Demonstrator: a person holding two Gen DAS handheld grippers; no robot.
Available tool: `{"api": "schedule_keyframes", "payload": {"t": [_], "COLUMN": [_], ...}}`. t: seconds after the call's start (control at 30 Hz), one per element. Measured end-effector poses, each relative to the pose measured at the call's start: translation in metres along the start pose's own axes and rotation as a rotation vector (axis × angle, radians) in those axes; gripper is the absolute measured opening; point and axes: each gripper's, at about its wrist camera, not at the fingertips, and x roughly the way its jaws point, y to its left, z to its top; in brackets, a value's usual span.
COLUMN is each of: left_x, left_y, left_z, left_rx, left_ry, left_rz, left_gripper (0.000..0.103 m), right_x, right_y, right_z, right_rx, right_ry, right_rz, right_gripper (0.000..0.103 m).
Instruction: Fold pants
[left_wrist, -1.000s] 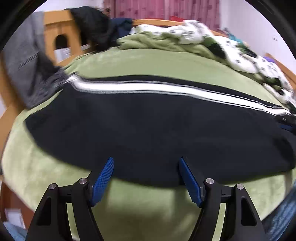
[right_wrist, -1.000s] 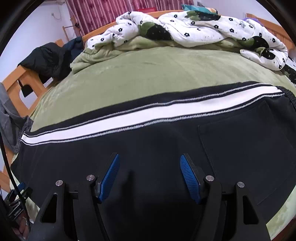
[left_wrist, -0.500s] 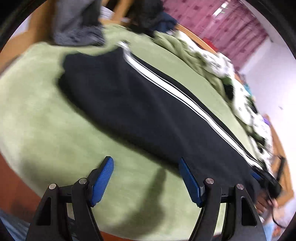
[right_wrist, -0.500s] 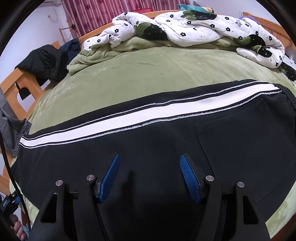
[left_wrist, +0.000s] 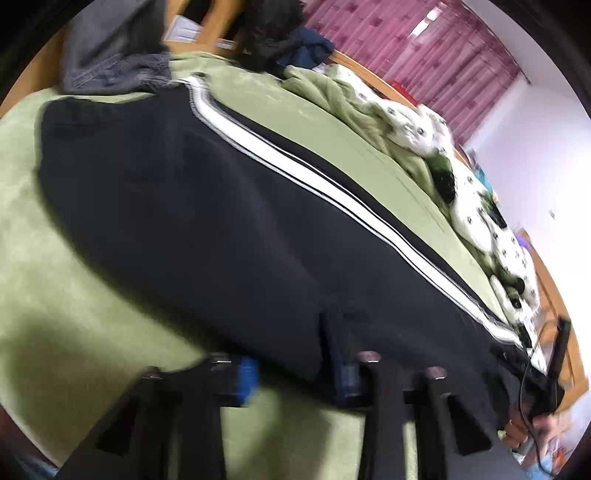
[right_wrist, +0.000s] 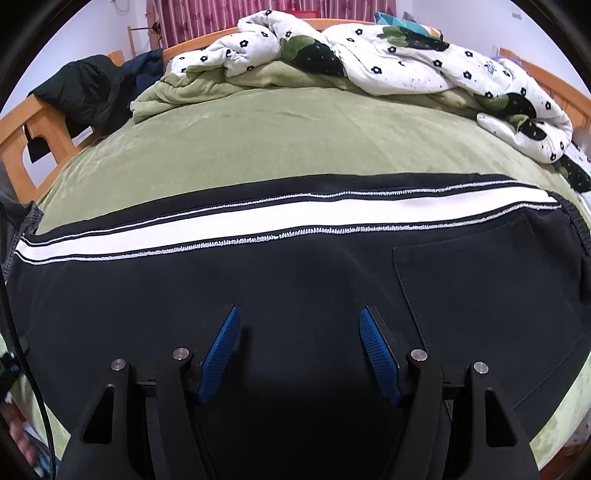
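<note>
Black pants (left_wrist: 207, 221) with a white side stripe (left_wrist: 332, 184) lie flat and lengthwise on a green bed. In the right wrist view the pants (right_wrist: 295, 280) fill the foreground, with the stripe (right_wrist: 258, 225) across and a back pocket (right_wrist: 491, 295) at right. My left gripper (left_wrist: 291, 365) is at the pants' near edge, with the black cloth lying between its blue pads; the frame is blurred. My right gripper (right_wrist: 299, 347) is open and empty just above the pants' middle.
A green blanket (right_wrist: 280, 133) covers the bed. A white flowered duvet (right_wrist: 388, 62) is bunched at the far side. Dark clothes (right_wrist: 92, 92) hang on the wooden bed frame (right_wrist: 14, 147). Grey clothing (left_wrist: 110, 55) lies near the pants' leg end.
My left gripper has swung in to the pants' near edge and its jaws have narrowed around the cloth. My right gripper has stayed open over the pants.
</note>
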Motion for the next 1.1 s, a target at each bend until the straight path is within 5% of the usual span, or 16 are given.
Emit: {"api": "schedule_keyframes", "payload": {"t": [0.2,0.43,0.63,0.87,1.03,1.1], "left_x": [-0.021,-0.022,-0.015,-0.018,-0.03,-0.048], "left_y": [0.054,0.119,0.127,0.139,0.126,0.117], "left_z": [0.03,0.077,0.113,0.107,0.113,0.115], "left_rx": [-0.138,-0.305,-0.254,-0.246,-0.18,-0.134], "left_ry": [-0.078,-0.154,-0.185,-0.206,-0.171,-0.215], "left_rz": [0.063,0.193,0.245,0.272,0.363,0.397], "left_gripper": [0.039,0.036,0.034,0.037,0.057,0.059], "right_x": [0.003,0.005,0.007,0.008,0.01,0.01], "right_y": [-0.001,0.009,0.011,0.01,0.012,0.014], "right_z": [0.001,0.0,-0.001,0.0,0.001,0.001], "right_rx": [0.012,-0.046,-0.059,-0.045,-0.056,-0.063], "right_ry": [0.008,0.003,-0.002,-0.007,-0.001,-0.001], "right_rz": [0.008,-0.012,-0.025,-0.03,-0.027,-0.025], "right_gripper": [0.066,0.066,0.066,0.066,0.066,0.066]}}
